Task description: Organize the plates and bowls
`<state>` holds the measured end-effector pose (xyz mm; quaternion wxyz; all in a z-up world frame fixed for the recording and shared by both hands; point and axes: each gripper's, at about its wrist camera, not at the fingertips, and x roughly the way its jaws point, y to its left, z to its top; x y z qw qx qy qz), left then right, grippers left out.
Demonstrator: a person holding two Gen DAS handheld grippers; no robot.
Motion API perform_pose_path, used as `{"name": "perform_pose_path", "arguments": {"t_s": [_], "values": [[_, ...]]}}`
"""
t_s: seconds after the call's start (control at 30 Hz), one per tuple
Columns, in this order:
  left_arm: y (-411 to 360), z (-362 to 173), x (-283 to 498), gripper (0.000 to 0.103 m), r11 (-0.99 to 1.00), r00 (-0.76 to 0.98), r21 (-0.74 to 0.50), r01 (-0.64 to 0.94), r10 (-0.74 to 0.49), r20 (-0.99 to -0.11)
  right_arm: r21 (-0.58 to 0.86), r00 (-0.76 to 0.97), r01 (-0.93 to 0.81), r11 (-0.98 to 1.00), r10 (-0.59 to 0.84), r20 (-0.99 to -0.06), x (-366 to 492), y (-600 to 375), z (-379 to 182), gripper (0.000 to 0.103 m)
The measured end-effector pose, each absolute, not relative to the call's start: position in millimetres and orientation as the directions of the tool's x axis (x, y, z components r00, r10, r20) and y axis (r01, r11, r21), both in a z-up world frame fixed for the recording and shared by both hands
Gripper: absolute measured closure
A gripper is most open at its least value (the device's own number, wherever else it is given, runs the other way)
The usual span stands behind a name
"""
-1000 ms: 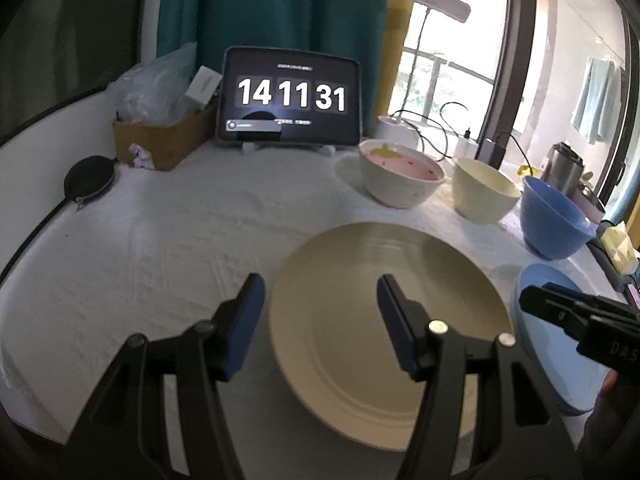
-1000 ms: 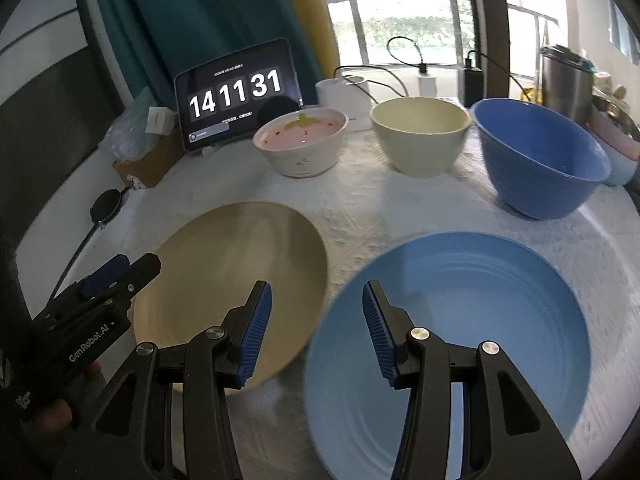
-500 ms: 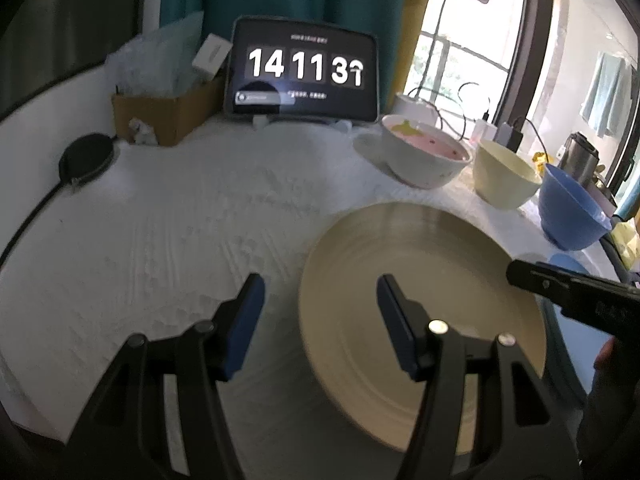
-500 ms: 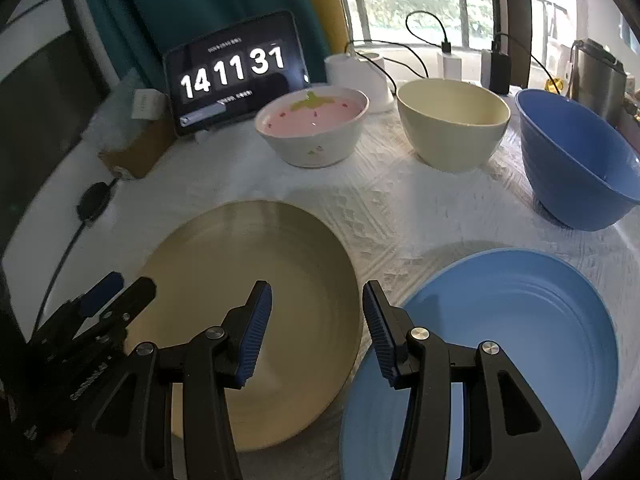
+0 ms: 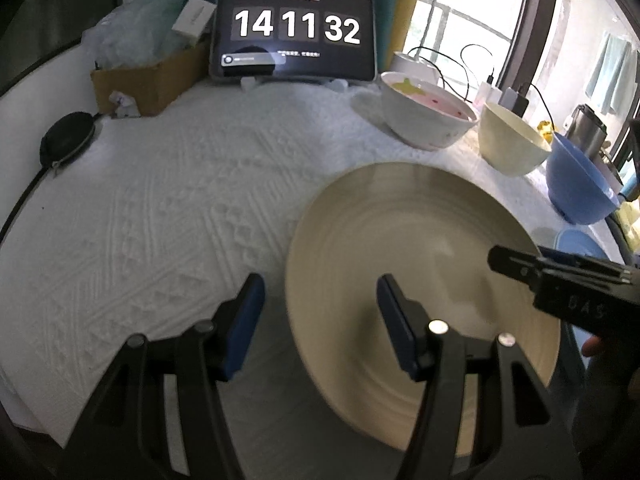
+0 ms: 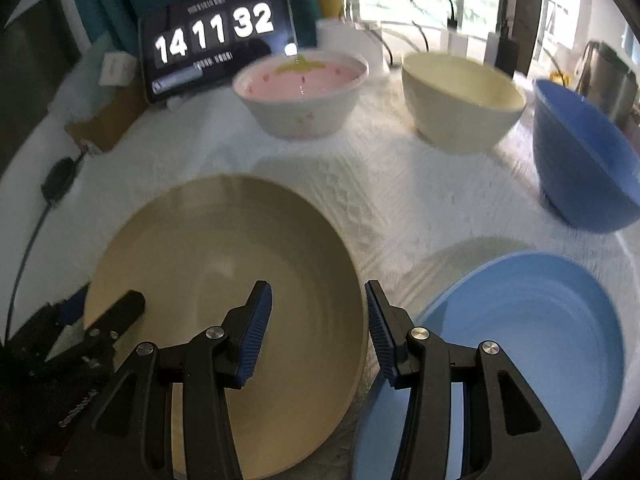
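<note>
"14 11 32" — on the tablet [image 5: 295, 30] screen

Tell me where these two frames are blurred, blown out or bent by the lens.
Left wrist view: window blown out, beige plate slightly smeared, tablet clock sharp, table edges curved by the fisheye. Right wrist view: stronger motion blur on the pink bowl, cream bowl and blue bowl; window overexposed; dark vignette in the corners.

Two plates [image 6: 224, 264] [image 6: 532, 320], three bowls [image 6: 300, 96] [image 6: 460, 100] [image 6: 580, 160], one tablet clock [image 6: 216, 36], two tools [image 5: 320, 320] [image 6: 318, 320].
</note>
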<state>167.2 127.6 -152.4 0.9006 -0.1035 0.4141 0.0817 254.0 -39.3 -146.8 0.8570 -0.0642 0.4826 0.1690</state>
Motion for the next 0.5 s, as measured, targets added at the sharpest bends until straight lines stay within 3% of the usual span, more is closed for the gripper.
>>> {"name": "perform_pose_path", "arguments": {"t_s": [0.27, 0.5], "values": [[117, -153, 170, 0.044, 0.98, 0.638, -0.077, -0.184, 0.06, -0.768, 0.05, 0.486, -0.355, 0.933, 0.23, -0.843, 249, -39, -148, 0.053], [118, -151, 169, 0.044, 0.979, 0.643, -0.085, -0.183, 0.053, -0.764, 0.059, 0.487, -0.348, 0.935, 0.235, -0.841, 244, -39, -146, 0.061]]}}
